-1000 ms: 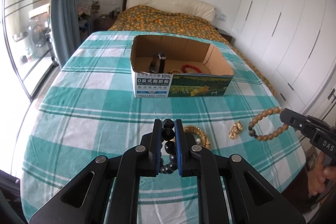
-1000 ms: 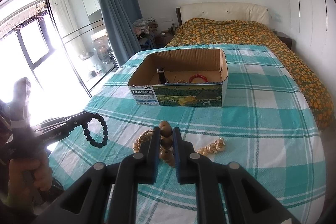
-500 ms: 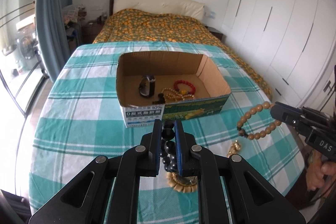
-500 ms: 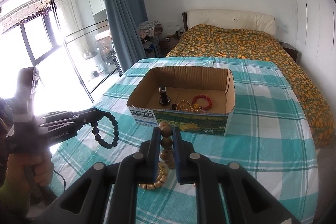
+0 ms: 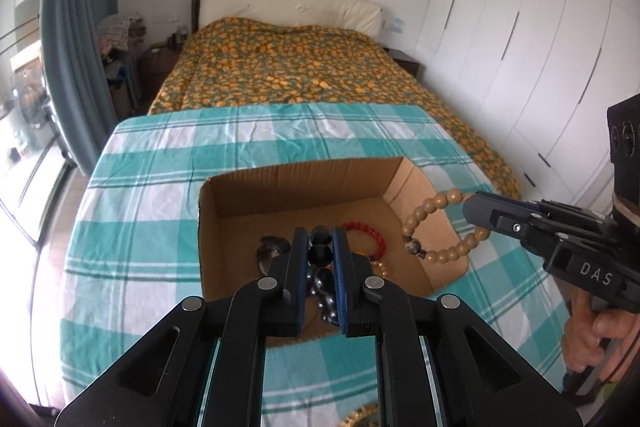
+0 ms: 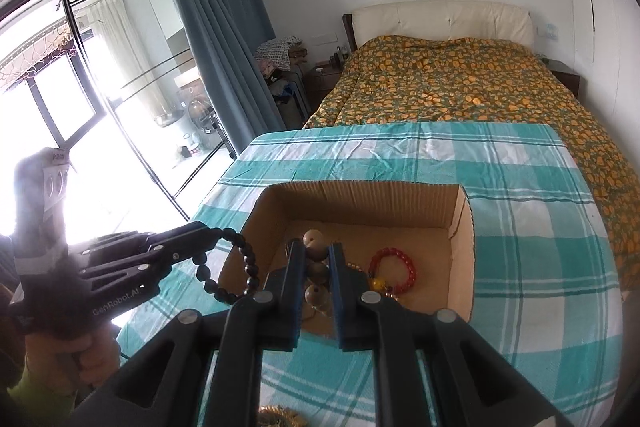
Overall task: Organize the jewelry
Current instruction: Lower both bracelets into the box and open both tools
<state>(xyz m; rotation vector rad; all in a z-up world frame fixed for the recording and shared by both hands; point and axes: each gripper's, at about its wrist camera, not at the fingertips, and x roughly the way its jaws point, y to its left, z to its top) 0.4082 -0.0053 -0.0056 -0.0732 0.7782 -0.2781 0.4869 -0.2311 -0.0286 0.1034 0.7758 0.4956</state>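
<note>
my left gripper (image 5: 320,259) clamps black beads (image 5: 319,254), right gripper (image 6: 314,267) clamps tan beads (image 6: 313,239), both over box (image 5: 296,187) on checked cloth (image 5: 140,211); inside: red bracelet (image 5: 370,233), watch (image 5: 270,247); bed (image 5: 288,67) behind.

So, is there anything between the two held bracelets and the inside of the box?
Nothing visible. The cardboard box is open on top, and the black bead bracelet and wooden bead bracelet hang at its opening. Only the red bracelet and other pieces lie on its floor.
</note>
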